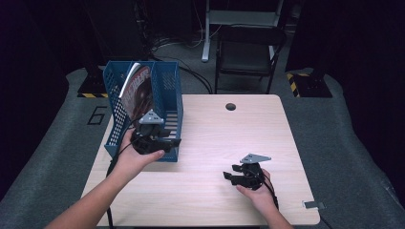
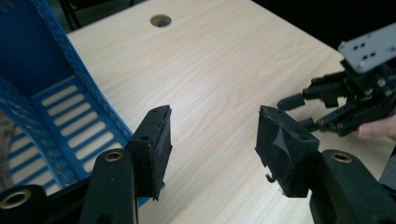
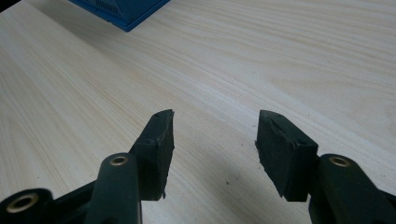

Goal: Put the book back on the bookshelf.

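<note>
The left gripper [image 1: 165, 141], left of centre in the high view, stands with its jaws apart and nothing between them; in its own view the near corner of the blue file rack [image 2: 100, 121] sits just beside the left-hand jaw, and whether they touch cannot be told. The right gripper [image 1: 232, 172], lower right of centre in the high view, is likewise spread and empty over the bare table [image 1: 224, 129], well apart from the rack. The rack [image 1: 167, 95] stands in the upper left of the tabletop, and a magazine [image 1: 138, 88] leans upright inside it. The filing step looks done or nearly so, with the left gripper clear of the magazine. Next, the left gripper probably needs to draw away from the rack's front lip without nudging it.
</note>
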A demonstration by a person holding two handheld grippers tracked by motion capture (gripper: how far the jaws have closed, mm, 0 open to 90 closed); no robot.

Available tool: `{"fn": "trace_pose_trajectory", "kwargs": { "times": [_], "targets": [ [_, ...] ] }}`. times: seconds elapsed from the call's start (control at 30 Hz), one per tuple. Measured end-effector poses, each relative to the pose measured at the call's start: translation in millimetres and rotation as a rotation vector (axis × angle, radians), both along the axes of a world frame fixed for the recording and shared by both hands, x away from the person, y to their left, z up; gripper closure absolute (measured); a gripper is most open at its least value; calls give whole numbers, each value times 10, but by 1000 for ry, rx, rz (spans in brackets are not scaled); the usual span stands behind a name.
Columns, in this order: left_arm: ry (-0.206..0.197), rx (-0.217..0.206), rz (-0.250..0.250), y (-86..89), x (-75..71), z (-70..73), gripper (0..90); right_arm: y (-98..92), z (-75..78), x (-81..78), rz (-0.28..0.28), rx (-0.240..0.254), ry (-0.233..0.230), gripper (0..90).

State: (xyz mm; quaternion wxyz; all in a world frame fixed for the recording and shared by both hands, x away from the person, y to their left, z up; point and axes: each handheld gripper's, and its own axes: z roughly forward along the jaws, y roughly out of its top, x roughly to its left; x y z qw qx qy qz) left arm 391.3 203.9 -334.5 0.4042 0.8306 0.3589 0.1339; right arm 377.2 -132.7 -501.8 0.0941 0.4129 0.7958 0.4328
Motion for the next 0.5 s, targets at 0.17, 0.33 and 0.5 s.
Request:
{"fn": "trace_pose_trajectory", "kwargs": {
  "times": [0.17, 0.33, 0.5],
  "targets": [
    [31, -6, -16, -60, -41, -202, 447, -5, 1, 2, 2, 0, 0, 462],
    [54, -25, -44, -101, -93, -342, 445, -4, -4, 2, 3, -5, -1, 462],
    [59, -41, -60, -142, -155, -511, 437, -5, -2, 3, 3, 0, 1, 462]
  ]
}}
